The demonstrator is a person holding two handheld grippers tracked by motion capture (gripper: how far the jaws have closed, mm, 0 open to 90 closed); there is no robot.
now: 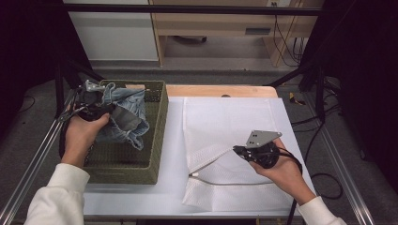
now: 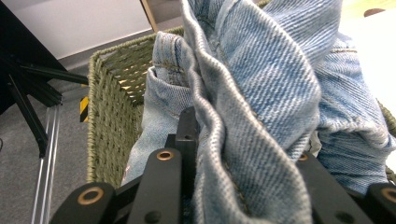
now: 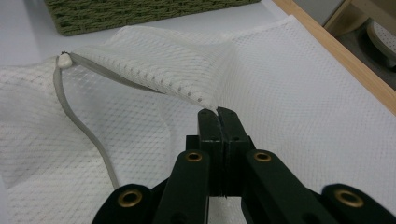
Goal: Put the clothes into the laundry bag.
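A basket [image 1: 155, 136] stands on the left part of the table [image 1: 141, 197], near its left edge. A mesh bag [image 1: 225, 117] lies flat to the right of the basket, well apart from it, reaching from the table's far side toward the near edge. Denim jeans [image 1: 124, 117] hang partly in the basket, above its far left corner, clamped in the left gripper [image 1: 105, 108], which is over the basket's left wall. The right gripper [image 1: 236, 151] is over the bag's near right part, pinching the upper layer at the bag's opening and lifting it off the lower layer. The zip edge [image 1: 225, 183] runs along the bag's near side, in front of that gripper
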